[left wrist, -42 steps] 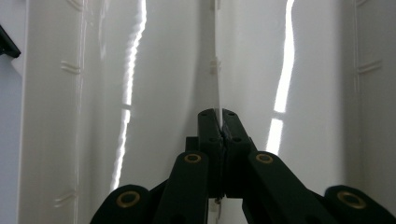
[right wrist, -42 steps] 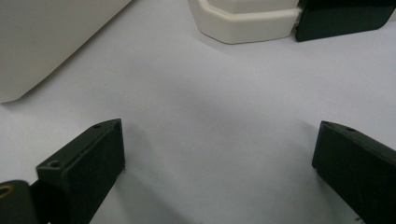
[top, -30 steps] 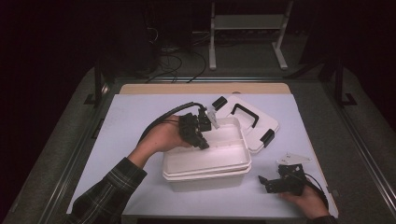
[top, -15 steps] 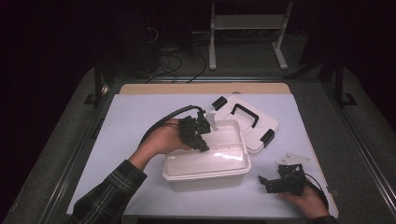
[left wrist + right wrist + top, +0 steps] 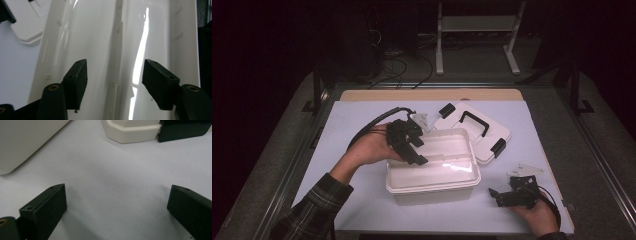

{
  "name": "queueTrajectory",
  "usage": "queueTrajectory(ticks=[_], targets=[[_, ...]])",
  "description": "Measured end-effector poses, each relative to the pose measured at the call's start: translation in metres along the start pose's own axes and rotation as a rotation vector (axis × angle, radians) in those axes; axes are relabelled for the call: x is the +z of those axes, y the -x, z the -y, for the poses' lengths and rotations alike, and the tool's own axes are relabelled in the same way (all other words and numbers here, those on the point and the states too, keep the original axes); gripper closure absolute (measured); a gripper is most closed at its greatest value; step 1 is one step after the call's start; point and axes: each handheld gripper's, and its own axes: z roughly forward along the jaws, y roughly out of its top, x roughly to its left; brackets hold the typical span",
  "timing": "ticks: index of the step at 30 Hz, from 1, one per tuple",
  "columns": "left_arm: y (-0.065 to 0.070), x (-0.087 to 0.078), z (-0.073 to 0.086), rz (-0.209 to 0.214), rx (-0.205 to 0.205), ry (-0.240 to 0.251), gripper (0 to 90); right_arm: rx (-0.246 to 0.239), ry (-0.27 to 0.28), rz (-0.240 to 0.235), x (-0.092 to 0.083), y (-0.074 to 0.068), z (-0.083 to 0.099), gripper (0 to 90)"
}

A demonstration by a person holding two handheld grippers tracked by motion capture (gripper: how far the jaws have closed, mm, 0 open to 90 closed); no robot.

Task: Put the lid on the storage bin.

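Box [image 5: 432, 175]: open top, interior bare, entry from above free | left gripper [image 5: 408, 142]: over box's left rim, jaws apart, partly blocks that side | lid [image 5: 472, 131]: touching box's far-right corner, blocks that side | right gripper [image 5: 116, 210]: jaws apart over bare table [image 5: 362, 200], box and lid ahead | front-left table free

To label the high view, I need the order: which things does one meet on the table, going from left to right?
left gripper → white bin → right gripper
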Motion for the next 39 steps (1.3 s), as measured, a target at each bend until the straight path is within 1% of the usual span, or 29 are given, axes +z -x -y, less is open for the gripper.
queueTrajectory(ticks=[2, 6, 8, 10, 12, 13, 16, 18, 21, 23, 25, 26, 27, 31, 35, 36, 38, 39], targets=[[0.0, -0.006, 0.006, -0.019, -0.008, 0.006, 27.9, 0.001, 0.0, 0.0, 0.0, 0.0, 0.0, 1.9], [0.0, -0.017, 0.02, -0.047, -0.022, 0.0, 22.9, 0.003, 0.0, -0.002, 0.0, 0.0, 0.0, 1.9], [0.001, -0.023, 0.028, -0.058, -0.035, 0.008, 20.3, 0.004, -0.001, -0.002, 0.0, 0.0, 0.0, 1.9], [0.002, -0.029, 0.038, -0.075, -0.041, 0.011, 18.8, 0.003, -0.001, -0.002, 0.0, 0.0, 0.0, 1.9], [0.001, -0.035, 0.047, -0.089, -0.055, 0.018, 17.8, 0.003, -0.001, -0.002, 0.0, 0.0, 0.0, 2.0], [0.001, -0.038, 0.052, -0.097, -0.067, 0.032, 17.7, 0.002, -0.001, -0.002, 0.0, 0.0, 0.0, 2.0], [0.001, -0.045, 0.068, -0.12, -0.089, 0.047, 16.4, -0.004, -0.002, -0.013, -0.001, 0.002, 0.0, 2.0], [0.001, -0.047, 0.078, -0.135, -0.105, 0.044, 14.9, -0.008, -0.003, -0.015, -0.001, 0.002, 0.0, 2.1], [0.0, -0.046, 0.093, -0.151, -0.12, 0.026, 12.7, -0.014, -0.007, -0.023, -0.001, 0.003, 0.0, 2.3], [0.0, -0.045, 0.103, -0.163, -0.131, 0.011, 12.0, -0.016, -0.017, -0.028, -0.002, 0.004, -0.001, 4.2], [-0.001, -0.043, 0.113, -0.171, -0.151, 0.016, 10.6, -0.014, -0.027, -0.026, -0.003, 0.005, -0.003, 6.4], [-0.001, -0.042, 0.118, -0.173, -0.156, 0.015, 10.3, -0.014, -0.031, -0.026, -0.004, 0.006, -0.003, 6.4], [-0.001, -0.04, 0.122, -0.176, -0.17, 0.023, 9.7, -0.01, -0.037, -0.024, -0.004, 0.006, -0.004, 6.4], [0.0, -0.029, 0.144, -0.193, -0.199, 0.032, 8.8, -0.024, -0.051, -0.022, -0.006, 0.008, -0.008, 6.7], [0.002, -0.015, 0.163, -0.19, -0.23, 0.046, 8.5, -0.038, -0.045, -0.027, -0.008, 0.008, -0.014, 7.2], [0.002, -0.012, 0.168, -0.189, -0.232, 0.047, 8.5, -0.043, -0.046, -0.027, -0.008, 0.008, -0.016, 7.2], [0.004, -0.005, 0.175, -0.203, -0.233, 0.04, 8.5, -0.043, -0.05, -0.031, -0.008, 0.008, -0.019, 7.2], [0.005, -0.002, 0.179, -0.204, -0.236, 0.04, 8.5, -0.044, -0.054, -0.031, -0.008, 0.009, -0.02, 7.2]])
